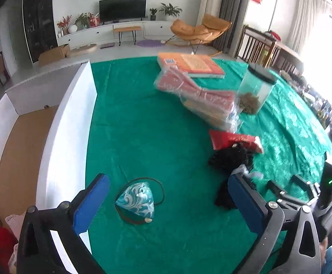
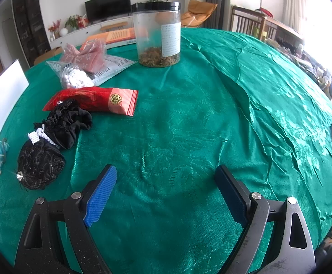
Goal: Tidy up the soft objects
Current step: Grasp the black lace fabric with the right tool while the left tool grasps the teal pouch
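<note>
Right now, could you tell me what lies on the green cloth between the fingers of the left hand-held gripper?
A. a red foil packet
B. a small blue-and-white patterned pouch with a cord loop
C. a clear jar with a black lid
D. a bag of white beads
B: in the left wrist view the blue-and-white pouch lies on the green cloth between the open fingers of the left hand-held gripper, untouched.

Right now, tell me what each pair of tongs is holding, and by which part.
Nothing is held. The left tongs stand open above the blue pouch without touching it; the right tongs stand open over bare green cloth.
</note>
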Available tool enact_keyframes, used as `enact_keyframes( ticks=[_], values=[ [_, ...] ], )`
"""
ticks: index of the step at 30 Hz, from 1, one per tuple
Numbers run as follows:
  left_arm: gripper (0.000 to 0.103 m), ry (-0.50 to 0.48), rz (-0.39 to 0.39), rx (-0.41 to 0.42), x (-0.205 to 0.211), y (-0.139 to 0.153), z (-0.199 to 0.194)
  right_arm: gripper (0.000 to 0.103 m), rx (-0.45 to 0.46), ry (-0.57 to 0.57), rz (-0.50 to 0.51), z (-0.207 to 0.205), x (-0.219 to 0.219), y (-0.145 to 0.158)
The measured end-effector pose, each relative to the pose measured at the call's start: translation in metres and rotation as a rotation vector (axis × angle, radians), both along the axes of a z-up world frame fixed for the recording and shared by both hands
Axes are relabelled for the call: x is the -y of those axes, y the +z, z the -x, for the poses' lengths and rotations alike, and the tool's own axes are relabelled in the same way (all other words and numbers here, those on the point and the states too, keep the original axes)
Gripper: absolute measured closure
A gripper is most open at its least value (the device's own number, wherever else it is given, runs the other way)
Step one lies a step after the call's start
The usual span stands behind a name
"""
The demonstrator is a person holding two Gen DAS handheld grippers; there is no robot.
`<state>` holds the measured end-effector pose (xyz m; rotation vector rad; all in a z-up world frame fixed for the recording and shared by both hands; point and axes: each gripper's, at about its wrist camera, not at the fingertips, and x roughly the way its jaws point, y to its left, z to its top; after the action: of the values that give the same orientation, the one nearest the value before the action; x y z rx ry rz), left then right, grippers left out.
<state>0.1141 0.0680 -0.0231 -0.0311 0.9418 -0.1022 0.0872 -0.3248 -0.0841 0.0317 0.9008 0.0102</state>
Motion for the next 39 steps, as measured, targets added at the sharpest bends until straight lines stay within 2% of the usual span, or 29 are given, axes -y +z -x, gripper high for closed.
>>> enact_keyframes(
  ticks=[2,5,7,9,10,11,12,13,14,17,19,22,25,26,27,28,30,35,39],
  values=[
    [0.000,0.013,-0.061,-0.023,0.005,-0.018,-0.001,0.013,0.000,0.000,-0.001,0.000,0.000,0.000],
    [0.000,0.047,-0.165,-0.010,0.010,-0.042,-0.006,0.013,0.000,0.000,-0.001,0.000,0.000,0.000],
    [0.001,0.082,-0.169,-0.016,0.006,-0.056,-0.009,0.013,0.000,0.000,-0.001,0.000,0.000,0.000],
    [0.007,0.123,-0.119,-0.026,-0.004,-0.066,-0.010,0.013,0.002,0.000,-0.004,0.000,0.001,0.000],
    [0.022,0.142,-0.086,-0.038,-0.009,-0.071,-0.010,0.013,0.003,0.001,-0.008,0.001,0.001,0.000],
    [0.049,0.161,-0.055,-0.055,-0.015,-0.076,-0.009,0.013,0.005,0.001,-0.015,0.001,0.002,0.000],
    [0.056,0.177,-0.051,-0.037,-0.019,-0.077,-0.006,0.013,0.009,0.000,-0.024,0.002,0.003,0.001],
    [0.058,0.173,-0.031,-0.024,-0.023,-0.077,-0.004,0.013,0.015,-0.001,-0.041,0.003,0.005,0.002],
    [0.059,0.167,-0.001,-0.027,-0.025,-0.078,-0.002,0.013,0.023,0.001,-0.073,0.004,0.008,0.003],
    [0.059,0.144,0.025,-0.005,-0.024,-0.078,0.006,0.013,0.035,0.041,-0.239,0.008,0.007,0.014],
    [0.059,0.136,0.012,0.010,-0.018,-0.080,0.010,0.013,0.026,0.099,-0.281,0.005,-0.012,0.025],
    [0.059,0.126,0.015,0.014,-0.012,-0.081,0.012,0.014,-0.049,0.190,-0.350,-0.015,-0.053,0.031],
    [0.059,0.118,0.058,0.001,-0.015,-0.077,0.019,0.016,-0.155,0.272,-0.251,-0.035,-0.098,0.015],
    [0.059,0.114,0.069,-0.002,-0.016,-0.076,0.020,0.017,-0.142,0.285,-0.204,-0.035,-0.105,0.013],
    [0.059,0.109,0.077,-0.002,-0.016,-0.075,0.023,0.026,-0.120,0.287,-0.153,-0.032,-0.108,0.015],
    [0.059,0.104,0.084,-0.001,-0.016,-0.073,0.026,0.064,-0.135,0.293,-0.148,-0.030,-0.106,0.014],
    [0.059,0.095,0.098,0.002,-0.016,-0.070,0.031,0.064,-0.161,0.281,-0.193,-0.023,-0.088,0.015],
    [0.059,0.063,0.142,0.015,0.000,-0.062,0.033,0.064,-0.127,0.172,-0.150,-0.004,-0.023,0.023],
    [0.059,0.030,0.170,0.021,0.012,-0.051,0.034,0.064,-0.102,0.062,-0.156,-0.015,0.025,0.030]
  ],
)
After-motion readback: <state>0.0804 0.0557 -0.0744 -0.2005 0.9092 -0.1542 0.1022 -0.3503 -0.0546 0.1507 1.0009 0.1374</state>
